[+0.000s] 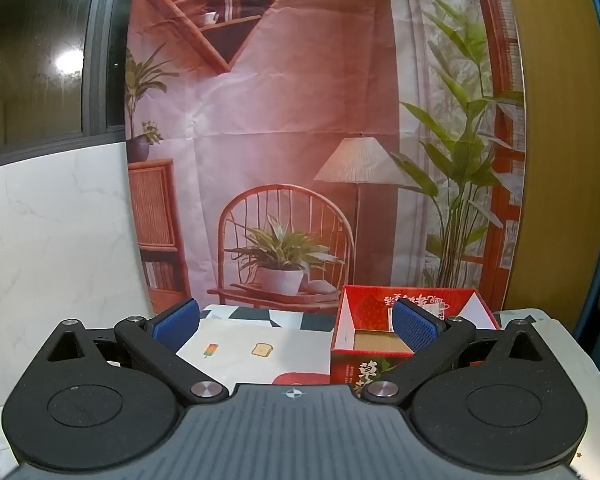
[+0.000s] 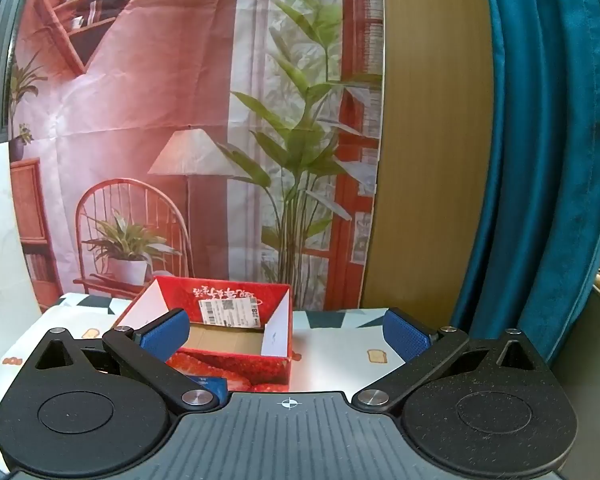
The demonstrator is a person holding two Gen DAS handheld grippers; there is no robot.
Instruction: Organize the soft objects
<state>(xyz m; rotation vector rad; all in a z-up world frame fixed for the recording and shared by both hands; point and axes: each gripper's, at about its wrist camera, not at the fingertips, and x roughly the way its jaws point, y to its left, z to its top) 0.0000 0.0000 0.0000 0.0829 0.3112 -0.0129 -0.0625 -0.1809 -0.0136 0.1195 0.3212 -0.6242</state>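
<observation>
A red cardboard box printed with strawberries stands open-topped on the table, its brown floor bare. In the right wrist view the same box sits just ahead, left of centre. My left gripper is open, its blue pads wide apart with nothing between them; its right pad overlaps the box in the picture. My right gripper is open too, its left pad in front of the box's near left corner. A small red object peeks out at the left gripper's body, and a blue one at the right gripper's; what they are I cannot tell.
The table carries a white cloth with small toast and ice-lolly prints. A printed backdrop of a room hangs behind the table. A white marble-look panel stands at left, a teal curtain at right.
</observation>
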